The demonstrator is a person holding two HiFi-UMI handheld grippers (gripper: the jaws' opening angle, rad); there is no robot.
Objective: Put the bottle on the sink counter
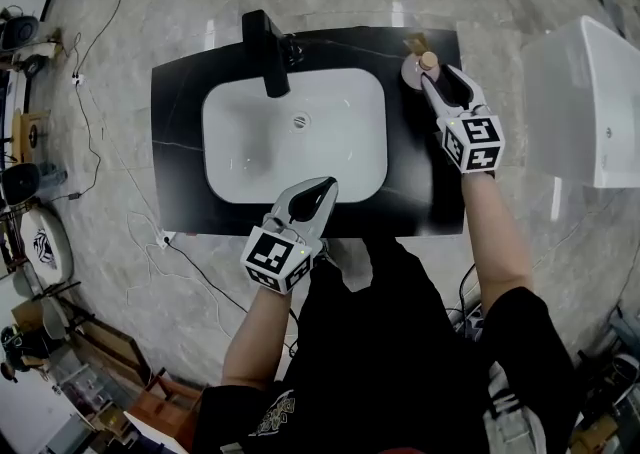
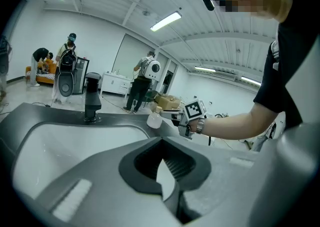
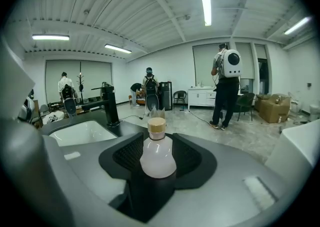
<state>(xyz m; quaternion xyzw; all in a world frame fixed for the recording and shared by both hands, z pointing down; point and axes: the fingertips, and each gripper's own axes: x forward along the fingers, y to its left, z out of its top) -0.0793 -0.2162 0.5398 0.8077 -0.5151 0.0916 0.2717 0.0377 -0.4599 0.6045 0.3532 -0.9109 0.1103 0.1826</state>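
A pale round bottle (image 3: 157, 157) with a gold cap stands upright between the jaws of my right gripper (image 3: 158, 171), which is shut on it. From the head view the bottle (image 1: 421, 65) is over the far right corner of the black sink counter (image 1: 420, 167), with the right gripper (image 1: 431, 80) just behind it. Whether its base touches the counter is hidden. The left gripper view shows the bottle (image 2: 154, 118) beside the white basin (image 2: 65, 146). My left gripper (image 1: 326, 185) is shut and holds nothing, at the counter's front edge over the basin rim (image 1: 372, 147).
A black faucet (image 1: 266, 50) stands at the back of the basin. A white boxy unit (image 1: 588, 102) sits on the floor to the right of the counter. Cables (image 1: 95, 122) and clutter lie on the floor at left. People stand far off in the room.
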